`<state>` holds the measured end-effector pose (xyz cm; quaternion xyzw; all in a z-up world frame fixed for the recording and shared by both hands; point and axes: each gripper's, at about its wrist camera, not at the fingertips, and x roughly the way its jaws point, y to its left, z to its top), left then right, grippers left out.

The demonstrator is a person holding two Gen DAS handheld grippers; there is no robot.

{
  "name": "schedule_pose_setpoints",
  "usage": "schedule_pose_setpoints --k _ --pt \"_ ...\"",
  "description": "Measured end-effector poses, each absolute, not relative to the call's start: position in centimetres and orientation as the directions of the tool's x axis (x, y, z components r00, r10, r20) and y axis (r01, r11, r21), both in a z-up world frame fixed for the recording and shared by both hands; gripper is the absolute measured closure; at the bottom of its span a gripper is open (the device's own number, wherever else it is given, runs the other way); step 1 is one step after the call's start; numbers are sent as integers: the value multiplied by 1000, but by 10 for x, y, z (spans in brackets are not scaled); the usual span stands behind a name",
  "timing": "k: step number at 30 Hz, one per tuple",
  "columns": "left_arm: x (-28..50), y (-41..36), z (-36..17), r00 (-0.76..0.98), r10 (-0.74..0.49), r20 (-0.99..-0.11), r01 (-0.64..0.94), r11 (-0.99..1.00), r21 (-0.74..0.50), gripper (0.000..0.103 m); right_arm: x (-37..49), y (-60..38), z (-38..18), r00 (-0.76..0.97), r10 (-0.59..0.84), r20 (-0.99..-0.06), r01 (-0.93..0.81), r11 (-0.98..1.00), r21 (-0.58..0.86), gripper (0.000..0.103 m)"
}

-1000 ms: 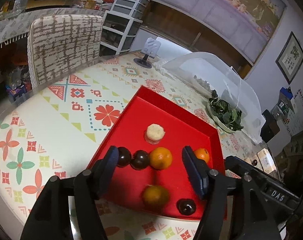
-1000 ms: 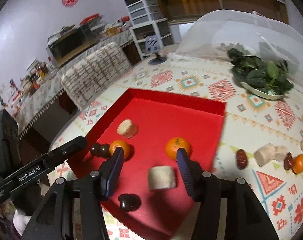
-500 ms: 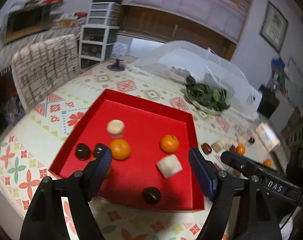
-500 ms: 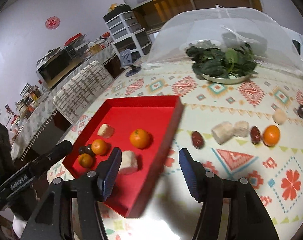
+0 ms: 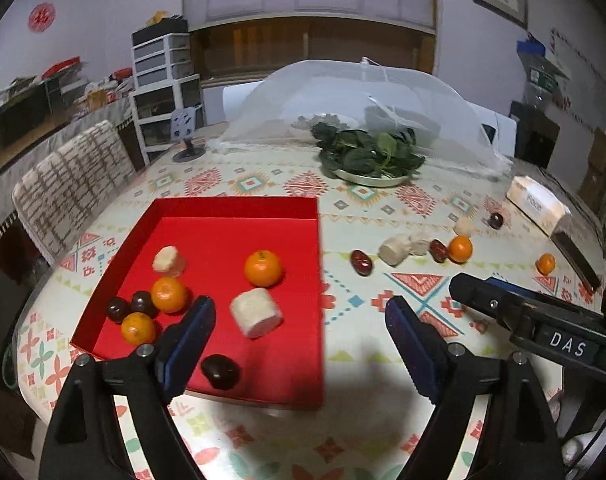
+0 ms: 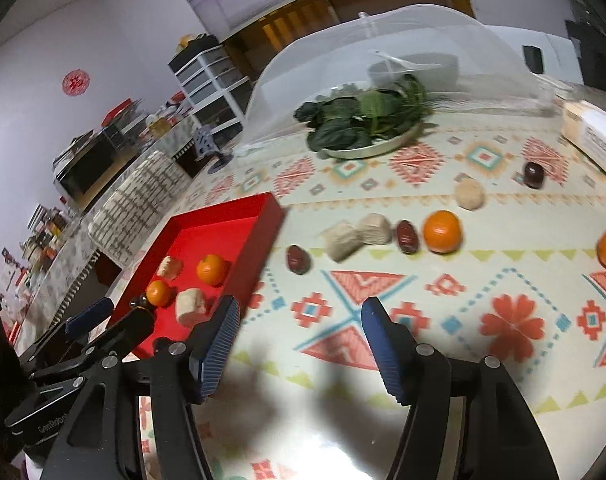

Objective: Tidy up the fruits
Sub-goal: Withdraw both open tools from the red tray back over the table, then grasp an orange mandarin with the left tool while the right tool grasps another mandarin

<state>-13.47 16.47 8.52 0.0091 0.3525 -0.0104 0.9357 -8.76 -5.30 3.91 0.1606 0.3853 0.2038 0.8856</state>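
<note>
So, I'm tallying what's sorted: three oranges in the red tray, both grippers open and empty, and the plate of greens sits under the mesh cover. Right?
One thing is off: the plate of greens sits in front of the mesh cover, not under it, as the left wrist view shows. The rest stands: three oranges in the red tray, left gripper and right gripper open and empty.

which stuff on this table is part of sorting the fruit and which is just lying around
Part of the job:
red tray
oranges in the tray
orange on the cloth
red dates
pale chunks
left gripper and right gripper, both open and empty

Just lying about:
plate of greens
mesh food cover
white box
chair
</note>
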Motion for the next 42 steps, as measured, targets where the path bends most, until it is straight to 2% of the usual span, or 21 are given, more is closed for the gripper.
schedule_pose_setpoints --k 28,34,42 --pt "-121 95 67 697 -40 -716 145 986 86 17 -89 -138 21 656 430 -620 -104 865 490 34" --pt "-106 100 64 678 -89 -730 153 988 22 17 -89 -167 21 673 386 -631 -61 879 473 34" --pt "-84 114 60 658 -162 -735 151 985 -82 17 -86 -245 24 707 220 -672 90 915 394 34"
